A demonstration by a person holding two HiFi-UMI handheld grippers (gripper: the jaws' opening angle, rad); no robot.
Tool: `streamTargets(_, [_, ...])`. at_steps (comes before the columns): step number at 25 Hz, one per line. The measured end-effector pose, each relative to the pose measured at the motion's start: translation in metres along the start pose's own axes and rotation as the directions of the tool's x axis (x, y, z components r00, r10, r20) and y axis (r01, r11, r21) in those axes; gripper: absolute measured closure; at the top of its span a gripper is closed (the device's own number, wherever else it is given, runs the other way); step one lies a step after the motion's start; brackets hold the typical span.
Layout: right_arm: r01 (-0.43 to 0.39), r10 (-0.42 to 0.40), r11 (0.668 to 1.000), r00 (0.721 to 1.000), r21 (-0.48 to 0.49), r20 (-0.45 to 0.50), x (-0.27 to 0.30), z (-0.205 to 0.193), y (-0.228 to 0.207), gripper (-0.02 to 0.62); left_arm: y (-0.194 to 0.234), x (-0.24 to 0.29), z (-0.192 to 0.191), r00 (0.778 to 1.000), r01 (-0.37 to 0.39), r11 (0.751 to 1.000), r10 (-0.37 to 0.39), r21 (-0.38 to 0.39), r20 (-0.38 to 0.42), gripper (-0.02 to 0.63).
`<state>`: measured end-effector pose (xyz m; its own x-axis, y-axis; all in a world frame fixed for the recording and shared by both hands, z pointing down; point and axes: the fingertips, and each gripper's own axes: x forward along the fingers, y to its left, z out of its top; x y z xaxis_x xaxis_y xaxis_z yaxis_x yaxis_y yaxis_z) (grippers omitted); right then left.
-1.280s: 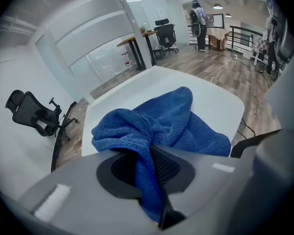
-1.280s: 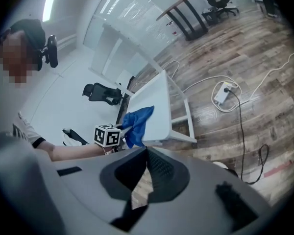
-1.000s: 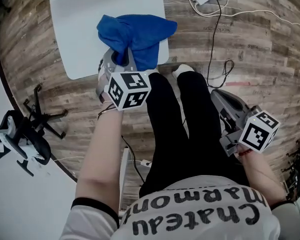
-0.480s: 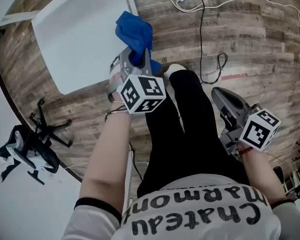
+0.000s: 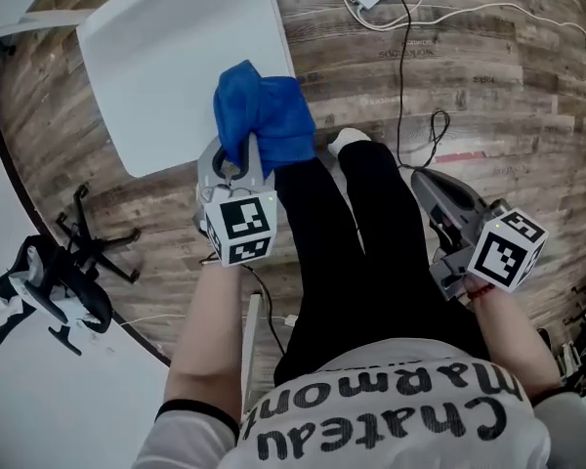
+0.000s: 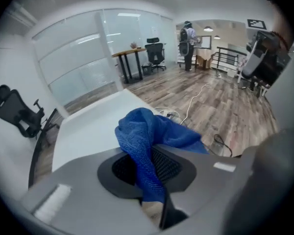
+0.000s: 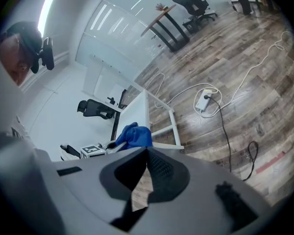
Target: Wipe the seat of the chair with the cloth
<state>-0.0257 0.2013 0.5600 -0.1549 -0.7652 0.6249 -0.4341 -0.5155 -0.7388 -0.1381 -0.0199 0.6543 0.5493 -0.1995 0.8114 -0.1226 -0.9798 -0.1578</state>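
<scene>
Two grippers, one cloth, one seat. The left gripper (image 5: 236, 164) is clamped on the single blue cloth (image 5: 264, 115). In the left gripper view a strip of the cloth (image 6: 152, 141) runs down between the two dark pads (image 6: 169, 165) of the left gripper (image 6: 149, 180), and the rest bunches up just beyond the fingertips. That bunch hangs over the near corner of the white seat (image 5: 176, 57), partly past its edge above the wood floor (image 5: 488, 76). Whether it presses on the seat cannot be told. From the fingers, the seat (image 6: 88, 131) spreads ahead and to the left.

The right gripper (image 5: 425, 186) is held well apart from the cloth, beside the person's leg. In its own view the right gripper (image 7: 147, 153) has its two fingertips meeting with nothing between them — only floor shows through the gap lower down. Far beyond those tips lie one white power strip (image 7: 206, 101) and the cloth (image 7: 133, 135).

Two marker cubes show — one per gripper.
</scene>
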Motion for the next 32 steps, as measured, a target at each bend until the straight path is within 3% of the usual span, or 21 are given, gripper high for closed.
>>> streamTargets(2, [-0.014,0.013,1.000,1.000,-0.019,-0.021,0.012,-0.003,0.012,0.581,0.046,-0.009,-0.043,0.992,-0.089,0.995,0.086,-0.034,-0.093,0.535])
streamTargets(4, [-0.024,0.023,0.999,0.999,-0.039,-0.044,0.026,-0.006,0.024,0.581,0.094,-0.021,-0.084,0.970,-0.181,0.981,0.166,-0.068,-0.180,0.535])
streamTargets(8, [-0.032,0.025,0.997,0.995,-0.065,-0.100,0.052,-0.016,0.047,0.581,0.178,-0.047,-0.148,0.895,-0.364,0.916,0.295,-0.169,-0.334,0.535])
streamTargets(11, [-0.056,0.046,0.995,0.991,-0.082,-0.125,0.070,-0.020,0.067,0.581,0.216,-0.057,-0.176,0.840,-0.450,0.879,0.358,-0.156,-0.407,0.535])
streamTargets(14, [-0.078,0.063,0.992,0.988,-0.102,-0.142,0.086,-0.029,0.089,0.581,0.240,-0.058,-0.193,0.814,-0.471,0.875,0.382,-0.112,-0.438,0.535])
streamTargets(19, [-0.085,0.047,0.980,0.978,-0.180,-0.202,0.097,-0.046,0.102,0.581,0.236,-0.048,-0.194,0.821,-0.442,0.894,0.369,-0.076,-0.435,0.558])
streamTargets(24, [-0.076,0.054,0.989,0.984,-0.124,-0.172,0.094,-0.040,0.096,0.581,0.194,-0.035,-0.170,0.885,-0.322,0.947,0.305,0.012,-0.351,0.561])
streamTargets(32, [-0.061,0.048,0.994,0.989,-0.090,-0.138,0.070,-0.032,0.072,0.581,0.126,-0.012,-0.113,0.936,-0.232,0.970,0.243,0.071,-0.256,0.569])
